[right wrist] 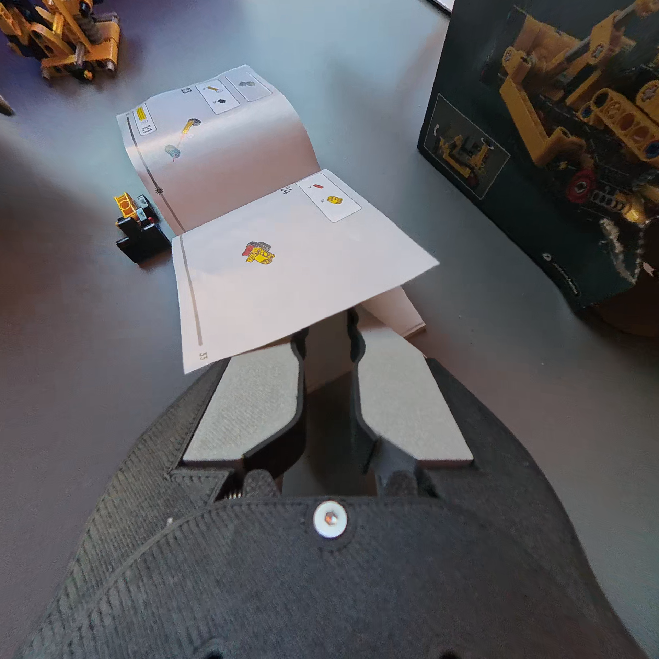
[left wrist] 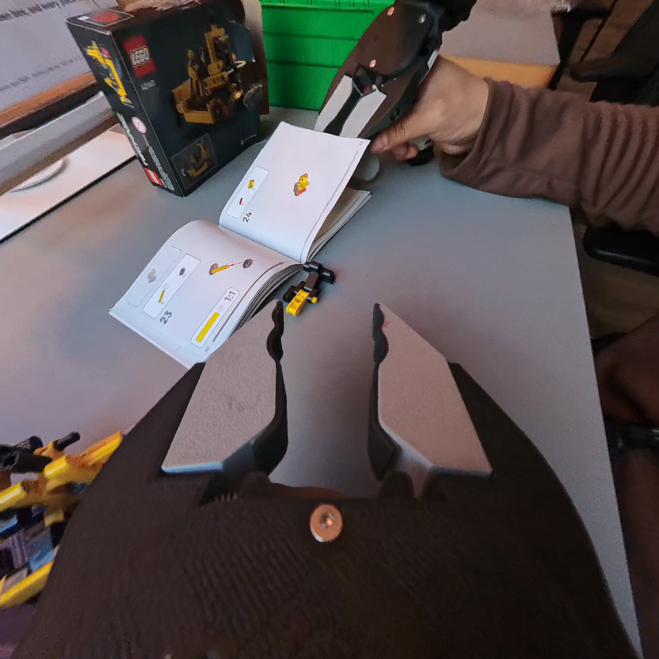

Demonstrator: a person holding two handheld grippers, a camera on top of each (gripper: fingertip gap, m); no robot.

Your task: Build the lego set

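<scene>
Across the grey tabletop (left wrist: 445,285), at frame centre: open instruction booklet (left wrist: 199,285), spine running lower right to upper left. Beside its lower edge, small black-and-yellow lego sub-assembly (left wrist: 309,288), directly ahead of left gripper (left wrist: 328,313), jaws released, empty, nearer. Right gripper (right wrist: 326,330) under lifted page (right wrist: 285,271), jaws narrowly apart, gripping nothing.

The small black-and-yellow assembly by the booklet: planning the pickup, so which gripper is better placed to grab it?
Left. The left gripper is open, empty, just short of the small assembly; the right gripper is under the booklet's lifted page.
</scene>
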